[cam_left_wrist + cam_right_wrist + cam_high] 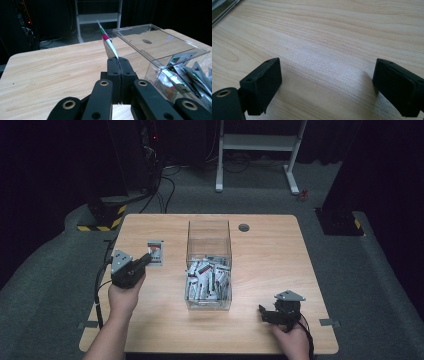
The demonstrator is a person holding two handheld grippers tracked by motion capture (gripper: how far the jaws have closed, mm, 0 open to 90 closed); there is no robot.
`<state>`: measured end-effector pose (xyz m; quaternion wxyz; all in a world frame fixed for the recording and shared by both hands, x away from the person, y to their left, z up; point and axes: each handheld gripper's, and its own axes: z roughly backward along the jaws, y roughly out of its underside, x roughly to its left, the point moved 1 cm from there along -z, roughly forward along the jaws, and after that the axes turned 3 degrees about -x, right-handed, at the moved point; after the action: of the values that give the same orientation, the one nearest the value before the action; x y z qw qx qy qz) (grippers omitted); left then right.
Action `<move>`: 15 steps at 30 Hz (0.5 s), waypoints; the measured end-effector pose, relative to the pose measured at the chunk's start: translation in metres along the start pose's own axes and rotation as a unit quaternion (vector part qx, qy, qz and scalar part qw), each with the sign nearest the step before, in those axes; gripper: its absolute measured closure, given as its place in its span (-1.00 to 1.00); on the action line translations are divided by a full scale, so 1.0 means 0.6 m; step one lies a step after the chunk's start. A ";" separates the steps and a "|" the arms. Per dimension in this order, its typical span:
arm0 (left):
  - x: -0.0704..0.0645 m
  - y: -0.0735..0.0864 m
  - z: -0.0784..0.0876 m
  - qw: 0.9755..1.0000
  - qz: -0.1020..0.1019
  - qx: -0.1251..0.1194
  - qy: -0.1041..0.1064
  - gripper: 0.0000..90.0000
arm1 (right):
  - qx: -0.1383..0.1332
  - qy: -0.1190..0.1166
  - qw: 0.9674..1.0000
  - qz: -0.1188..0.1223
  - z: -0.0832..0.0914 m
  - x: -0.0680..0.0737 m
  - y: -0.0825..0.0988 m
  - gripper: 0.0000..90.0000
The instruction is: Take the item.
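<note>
We work in a dark room with grey carpet and a white metal frame (257, 142) standing at the far side. The wooden bench (270, 265) carries a clear plastic box (209, 232) at its centre. The near half of the box holds a heap of small sachets (207, 279), white with red and green print; the far half is bare.

The left tool (146, 259) sits to the left of the box, held above the bench. Its jaws are pressed fully together on one sachet (107, 41), gripped by its lower edge. In the left gripper view the held sachet stands up edge-on from the jaw tips, just beside the near left corner of the box and outside its wall.

The right tool (325, 86) rests near the right front corner of the bench, well apart from the box. Its jaws stand wide apart with nothing but bare wood between them.

We judge the work to be the transfer of sachets between box and bench, one at a time. One sachet is in hand and clear of the box. No loose sachet lies on the bench, so we judge the job to be at an early stage, with the heap in the box remaining to be handled.
</note>
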<state>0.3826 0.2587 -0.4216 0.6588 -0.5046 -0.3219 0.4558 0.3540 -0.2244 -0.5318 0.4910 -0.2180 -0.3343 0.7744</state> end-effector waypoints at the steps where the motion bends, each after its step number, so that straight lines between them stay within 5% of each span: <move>1: 0.001 0.001 -0.002 1.000 0.001 0.001 0.001 0.98 | 0.000 0.000 1.000 0.000 0.000 0.000 0.000 -0.81; 15: 0.021 0.030 -0.045 0.999 0.018 0.042 -0.013 0.98 | 0.000 0.000 1.000 0.000 0.000 0.000 0.000 -0.81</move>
<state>0.4061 0.2615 -0.4470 0.6670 -0.4758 -0.3022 0.4873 0.3540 -0.2244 -0.5318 0.4912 -0.2180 -0.3344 0.7742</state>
